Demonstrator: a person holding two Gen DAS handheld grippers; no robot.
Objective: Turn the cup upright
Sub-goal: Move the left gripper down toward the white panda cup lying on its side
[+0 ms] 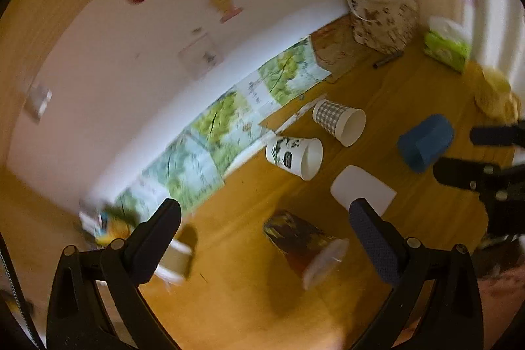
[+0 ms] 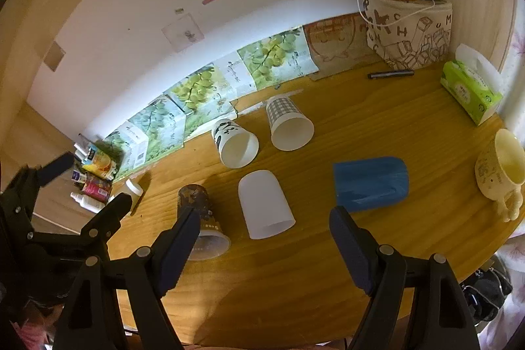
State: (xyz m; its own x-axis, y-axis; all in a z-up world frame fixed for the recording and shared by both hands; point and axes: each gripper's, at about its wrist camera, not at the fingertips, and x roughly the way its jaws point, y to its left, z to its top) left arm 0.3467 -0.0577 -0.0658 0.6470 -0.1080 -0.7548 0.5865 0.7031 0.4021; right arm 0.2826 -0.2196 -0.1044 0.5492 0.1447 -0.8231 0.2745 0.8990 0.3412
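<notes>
Nearby, white cup (image 2: 265,205) beside blue cup (image 2: 370,182)

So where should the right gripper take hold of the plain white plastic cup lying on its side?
Across the side wall of the plain white plastic cup, near its open rim, from above. It lies on the wooden table with its mouth toward the camera, between the open fingers of the right gripper; neighbouring cups stand apart.

Glossy wood table (image 2: 361,120), paper checked cup (image 2: 288,123), matt blue plastic cup (image 2: 370,182)
</notes>
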